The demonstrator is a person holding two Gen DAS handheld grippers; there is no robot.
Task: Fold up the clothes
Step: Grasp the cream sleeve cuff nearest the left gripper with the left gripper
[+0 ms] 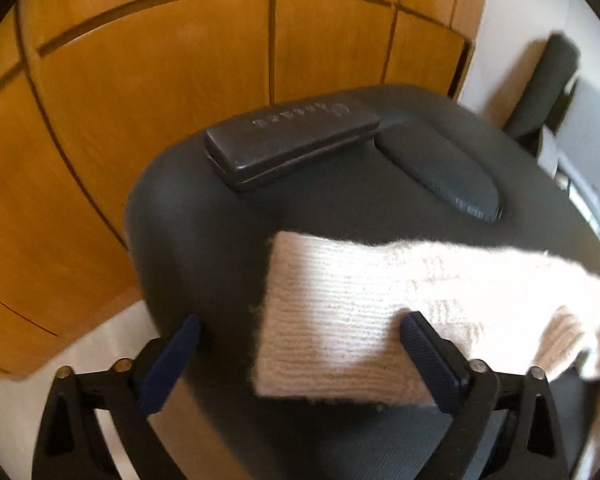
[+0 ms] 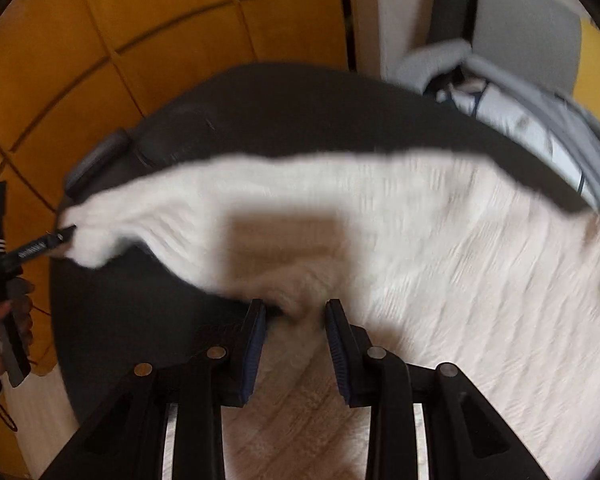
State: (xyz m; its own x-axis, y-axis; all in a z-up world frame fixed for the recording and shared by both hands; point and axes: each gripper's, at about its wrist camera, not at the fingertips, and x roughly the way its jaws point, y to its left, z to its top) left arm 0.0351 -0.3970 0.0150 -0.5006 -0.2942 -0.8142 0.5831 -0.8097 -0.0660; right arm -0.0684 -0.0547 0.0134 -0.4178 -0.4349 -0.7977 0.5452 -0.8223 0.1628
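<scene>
1 cream knit sweater [image 1: 380, 304]; 2 dark cases [image 1: 292, 144] on 1 table [image 1: 188, 240]; 2 grippers: left gripper [image 1: 300, 360], right gripper [image 2: 296, 340].
</scene>
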